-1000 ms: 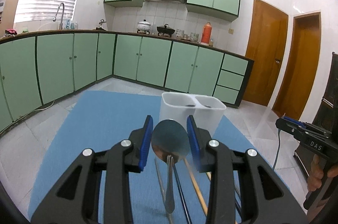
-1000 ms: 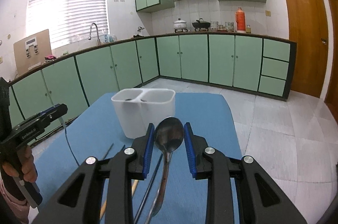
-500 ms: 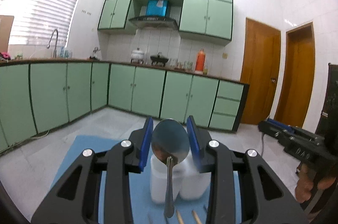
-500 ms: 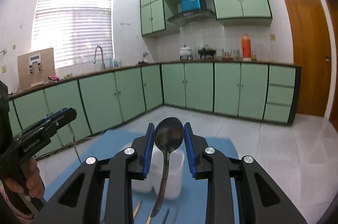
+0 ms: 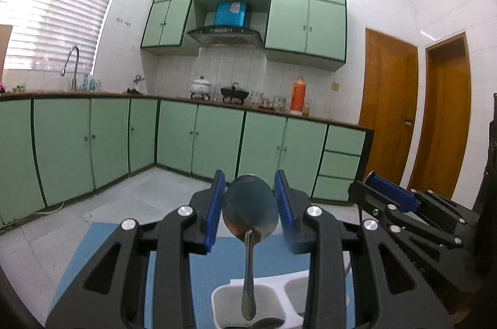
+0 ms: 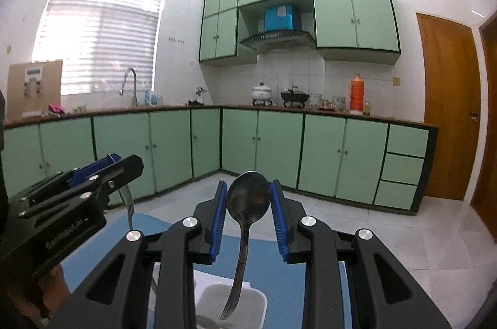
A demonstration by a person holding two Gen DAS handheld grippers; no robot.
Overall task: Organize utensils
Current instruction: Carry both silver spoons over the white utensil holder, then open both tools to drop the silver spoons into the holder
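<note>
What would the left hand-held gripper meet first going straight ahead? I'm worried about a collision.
Likely nothing close: beyond the left hand-held gripper and its shiny metal spoon, the line runs over open tiled floor toward the green lower cabinets. Depth is uncertain.

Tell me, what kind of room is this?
A home kitchen, most likely: green cabinets along a counter, a range hood over pots, and a sink tap by the window.

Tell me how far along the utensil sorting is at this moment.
Midway. In hand: the left tool grips a metal spoon by its bowl, handle hanging over a compartment of the white two-compartment plastic holder; the right tool holds a second metal spoon over the holder likewise. Left: releasing both. Nothing visibly finished; the holder's contents are unclear.
</note>
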